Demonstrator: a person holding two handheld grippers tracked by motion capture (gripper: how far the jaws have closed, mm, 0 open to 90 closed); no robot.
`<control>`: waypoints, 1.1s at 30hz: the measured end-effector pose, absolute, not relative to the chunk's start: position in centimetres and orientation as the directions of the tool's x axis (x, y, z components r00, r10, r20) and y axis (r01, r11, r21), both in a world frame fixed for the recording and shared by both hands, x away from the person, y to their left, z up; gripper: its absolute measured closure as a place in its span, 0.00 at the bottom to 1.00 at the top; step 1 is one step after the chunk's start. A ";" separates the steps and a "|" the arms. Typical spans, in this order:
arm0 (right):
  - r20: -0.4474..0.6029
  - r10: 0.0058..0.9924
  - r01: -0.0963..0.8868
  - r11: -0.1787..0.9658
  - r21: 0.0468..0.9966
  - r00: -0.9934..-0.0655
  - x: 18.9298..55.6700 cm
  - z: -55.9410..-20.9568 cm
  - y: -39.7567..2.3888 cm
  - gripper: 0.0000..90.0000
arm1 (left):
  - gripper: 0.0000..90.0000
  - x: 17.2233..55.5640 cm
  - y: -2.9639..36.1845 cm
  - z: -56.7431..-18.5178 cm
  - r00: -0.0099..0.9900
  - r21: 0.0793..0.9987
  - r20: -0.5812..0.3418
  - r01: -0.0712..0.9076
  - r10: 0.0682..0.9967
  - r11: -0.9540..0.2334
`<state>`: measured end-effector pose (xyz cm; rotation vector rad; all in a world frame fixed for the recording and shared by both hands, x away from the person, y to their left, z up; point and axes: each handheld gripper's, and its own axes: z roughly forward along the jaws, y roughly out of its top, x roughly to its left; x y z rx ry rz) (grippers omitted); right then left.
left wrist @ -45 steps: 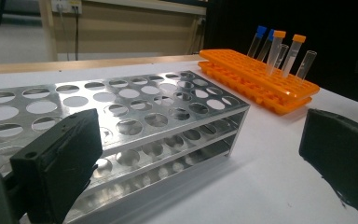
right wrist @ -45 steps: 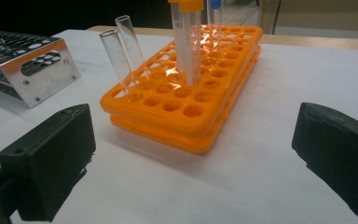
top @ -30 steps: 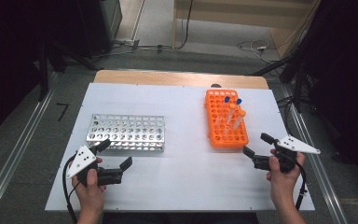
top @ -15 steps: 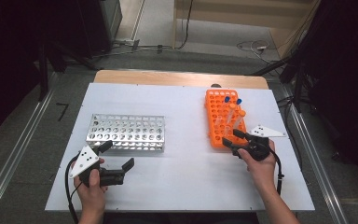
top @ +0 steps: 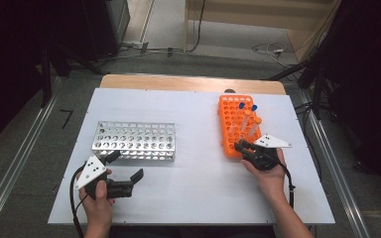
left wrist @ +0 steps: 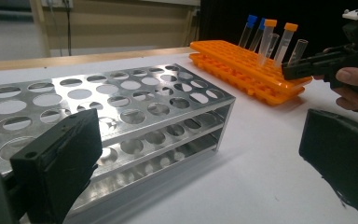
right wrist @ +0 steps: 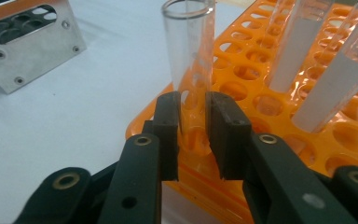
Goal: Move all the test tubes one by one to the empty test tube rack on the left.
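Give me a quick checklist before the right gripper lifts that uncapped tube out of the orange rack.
1. Right gripper jaws around the uncapped tube: ok.
2. Pads fully tight on the glass: cannot tell.
3. Tube upright in the orange rack: ok.
4. Capped tubes stand apart from the jaws: ok.
5. Metal rack has free holes: ok.
6. Left gripper open, apart from the racks: ok.

Bright, even light; soft, blurry pics

Lab: test-tube racks (top: 134, 141), white table (top: 193, 193)
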<state>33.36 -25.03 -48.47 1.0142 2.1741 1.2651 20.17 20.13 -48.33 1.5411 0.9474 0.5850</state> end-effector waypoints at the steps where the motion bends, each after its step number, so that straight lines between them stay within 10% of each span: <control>1: -0.011 0.769 0.374 0.323 0.869 -0.640 33.3 -48.5 -25.0 0.81 | 0.00 20.2 20.1 -48.3 0.547 0.969 -0.148 0.245 0.824 0.012; 33: 0.082 0.615 0.326 0.297 0.897 -0.784 30.2 -43.9 -23.3 0.82 | 0.02 23.3 13.4 -43.8 0.690 0.957 -0.131 0.275 0.712 -0.090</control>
